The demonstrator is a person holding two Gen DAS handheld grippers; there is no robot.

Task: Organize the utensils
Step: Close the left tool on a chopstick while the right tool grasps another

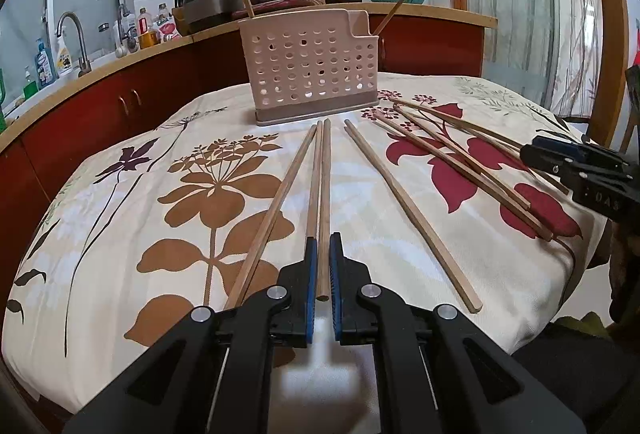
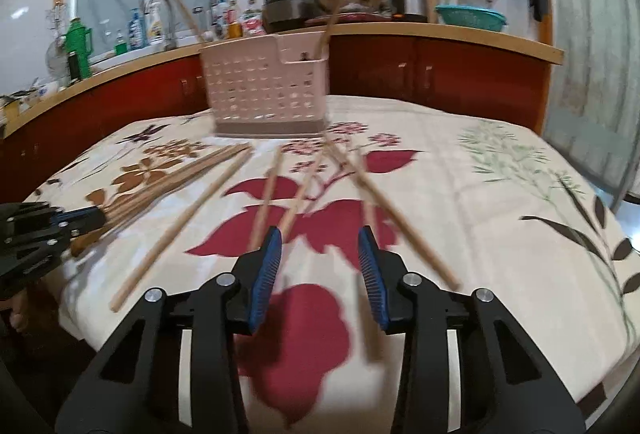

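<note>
Table: your floral tablecloth [image 1: 120,234] fills the space ahead of both grippers, with the red cabinets and the kitchen counter [image 1: 100,73] beyond its far edge.
Holder: the pink perforated utensil holder [image 1: 312,65] stands upright straight ahead of your left gripper, at the far side of the cloth; from your right gripper it sits ahead and a little to the left [image 2: 264,89]. Two chopsticks lean out of it, one at each end.
Loose chopsticks: a crossed bunch [image 1: 460,161] lies ahead and to the right of your left gripper. One single stick [image 1: 408,213] lies just right of its fingers, and two more [image 1: 280,201] lie just left of them.
Left gripper: your left gripper [image 1: 323,246] is clamped on one chopstick [image 1: 325,193], which runs forward from between the blue pads toward the holder.
Right gripper: your right gripper [image 2: 320,234] has its jaws apart over the red flower print. The view is blurred, so you probably have no stick pressed between the pads, though several [image 2: 360,177] lie just ahead and one runs under the right finger.
</note>
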